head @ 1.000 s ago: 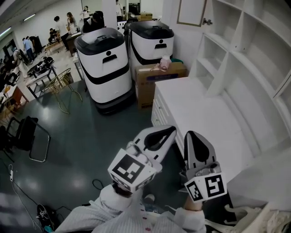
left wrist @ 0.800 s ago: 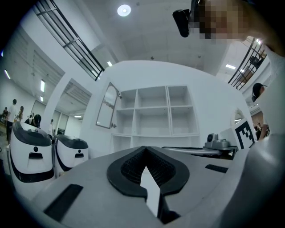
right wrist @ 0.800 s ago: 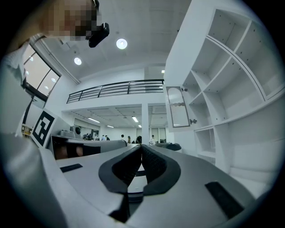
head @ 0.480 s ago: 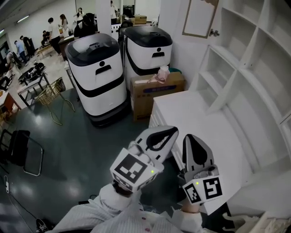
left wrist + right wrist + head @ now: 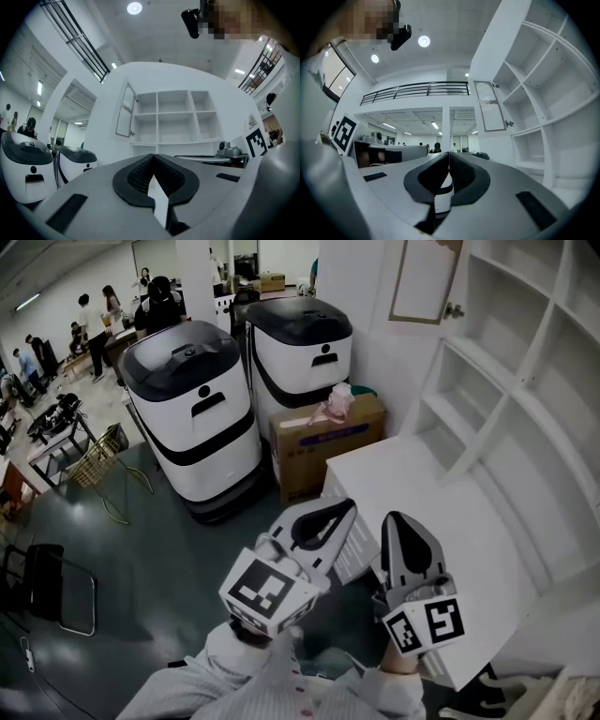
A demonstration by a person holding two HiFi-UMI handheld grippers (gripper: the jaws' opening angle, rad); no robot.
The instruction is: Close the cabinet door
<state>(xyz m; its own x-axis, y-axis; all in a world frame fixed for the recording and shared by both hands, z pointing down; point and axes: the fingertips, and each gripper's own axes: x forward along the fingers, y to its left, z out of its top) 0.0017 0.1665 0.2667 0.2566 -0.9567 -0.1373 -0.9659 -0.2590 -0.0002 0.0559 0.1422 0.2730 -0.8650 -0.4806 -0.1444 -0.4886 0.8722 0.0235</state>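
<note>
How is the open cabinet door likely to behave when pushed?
The cabinet door looks like a thin, rigid framed panel, so it should probably swing rather than flex. It stands open off the shelf unit's edge, so a light push likely moves it. Its small knob may be slippery.

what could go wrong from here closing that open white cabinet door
The framed white cabinet door hangs open high above the white countertop, so reaching it may mean leaning over. Both left gripper and right gripper are shut; closed tips might slip off the flat panel.
</note>
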